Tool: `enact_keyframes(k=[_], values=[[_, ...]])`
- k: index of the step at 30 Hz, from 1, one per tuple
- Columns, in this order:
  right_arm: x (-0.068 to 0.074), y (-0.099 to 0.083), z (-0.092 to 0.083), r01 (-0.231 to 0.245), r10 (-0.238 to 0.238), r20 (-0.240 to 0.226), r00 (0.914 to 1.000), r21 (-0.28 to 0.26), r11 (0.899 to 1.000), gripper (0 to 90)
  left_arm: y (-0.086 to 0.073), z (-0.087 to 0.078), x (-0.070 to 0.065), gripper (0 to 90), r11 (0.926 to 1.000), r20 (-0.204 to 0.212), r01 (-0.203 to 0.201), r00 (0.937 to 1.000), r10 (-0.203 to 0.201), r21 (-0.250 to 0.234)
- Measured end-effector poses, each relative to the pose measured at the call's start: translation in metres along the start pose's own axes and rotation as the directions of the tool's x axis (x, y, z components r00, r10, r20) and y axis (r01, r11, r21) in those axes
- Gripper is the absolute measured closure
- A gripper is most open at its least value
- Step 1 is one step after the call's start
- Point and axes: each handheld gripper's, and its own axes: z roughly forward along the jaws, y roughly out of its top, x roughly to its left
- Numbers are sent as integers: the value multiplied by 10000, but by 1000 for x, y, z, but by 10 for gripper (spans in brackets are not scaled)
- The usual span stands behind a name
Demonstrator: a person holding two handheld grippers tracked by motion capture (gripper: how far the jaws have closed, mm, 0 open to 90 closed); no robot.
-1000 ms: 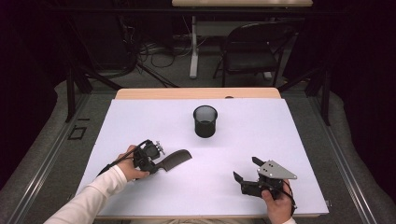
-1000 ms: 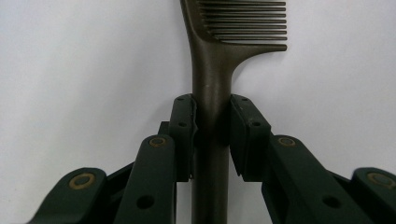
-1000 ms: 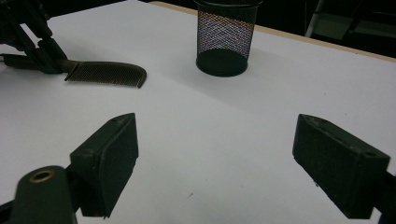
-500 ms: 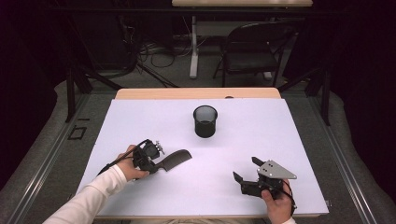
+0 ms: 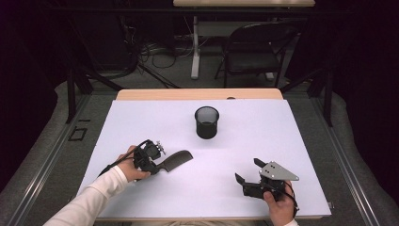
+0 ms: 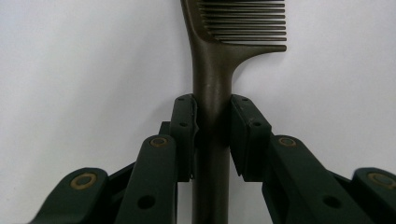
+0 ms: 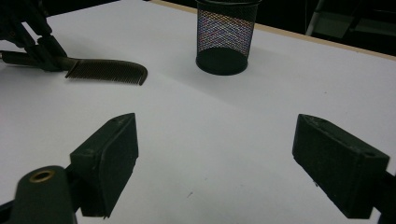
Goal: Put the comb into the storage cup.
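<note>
Both hands low over white table (image 5: 301,141): left gripper (image 5: 160,165) clamped on dark comb (image 5: 178,160) handle, right gripper (image 5: 248,170) spread wide, empty, facing mesh cup (image 5: 207,122).

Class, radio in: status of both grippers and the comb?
Left gripper shut on comb handle. Right gripper open, empty. Mesh cup upright, path clear.

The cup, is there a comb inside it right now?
No, the mesh cup stands empty at mid-table, while the comb is off to the side with its handle clamped in the left gripper.
</note>
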Motion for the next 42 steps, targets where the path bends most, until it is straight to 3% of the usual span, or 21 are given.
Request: enact_keyframes(k=[24, 31, 42], values=[[0, 0, 0, 13, -13, -2, 10000, 8, 10000, 142, -2, -25, 2, 727, 9945, -153, 282, 9994, -299, -1007], [0, 0, 0, 32, -32, -3, 10000, 10, 10000, 143, -1, -35, 1, 727, 9868, -216, 451, 9986, -490, -1557], [0, 0, 0, 43, -43, 3, 10000, 20, 10000, 143, -1, -47, 0, 727, 9681, -489, 667, 9955, -808, -2416]])
